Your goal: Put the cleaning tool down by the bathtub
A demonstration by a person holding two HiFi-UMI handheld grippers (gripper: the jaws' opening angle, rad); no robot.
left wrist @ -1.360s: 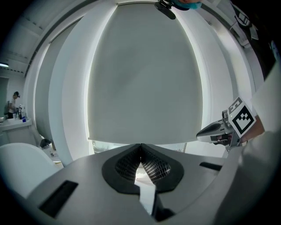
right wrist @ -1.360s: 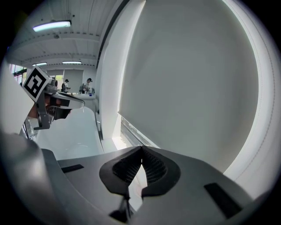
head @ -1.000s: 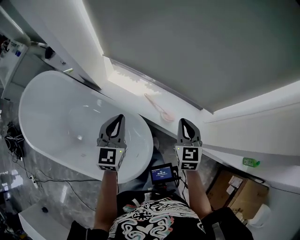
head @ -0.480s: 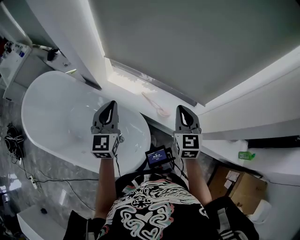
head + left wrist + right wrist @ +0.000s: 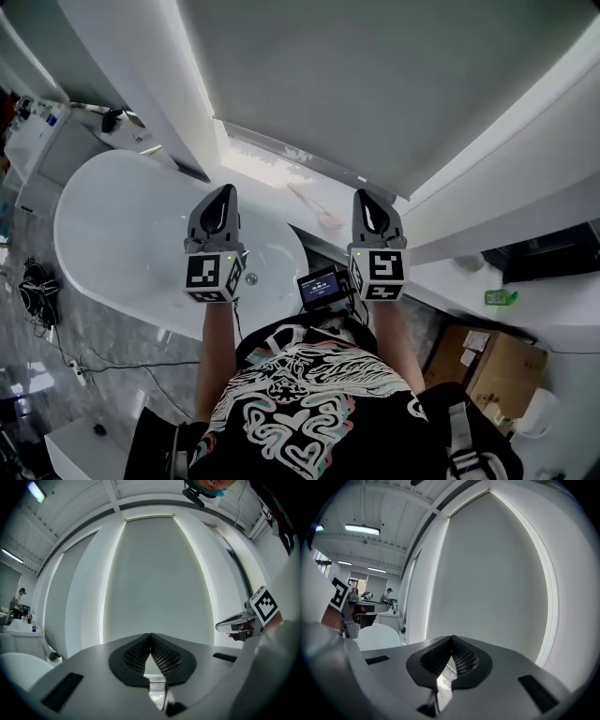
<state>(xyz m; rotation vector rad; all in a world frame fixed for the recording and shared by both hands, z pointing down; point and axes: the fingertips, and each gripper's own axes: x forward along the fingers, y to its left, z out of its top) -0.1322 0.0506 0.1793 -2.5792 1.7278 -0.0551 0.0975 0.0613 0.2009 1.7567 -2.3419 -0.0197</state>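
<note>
A pink long-handled cleaning tool lies on the white window ledge behind the white bathtub. My left gripper hangs over the tub's right end, shut and empty, with its tips meeting in the left gripper view. To the right of the tub my right gripper is held at the same height, also shut with nothing in it; its tips touch in the right gripper view. Both point toward the ledge and the grey blind. The tool lies between them, farther away.
A grey roller blind covers the window above the ledge. A small screen device hangs at the person's chest. A cardboard box and a green bottle are at the right. Cables lie on the marble floor at the left.
The head view has shifted, so the tub and ledge sit a little differently in frame. Both grippers have risen slightly and stay shut and empty. The tool has not moved on the ledge.
</note>
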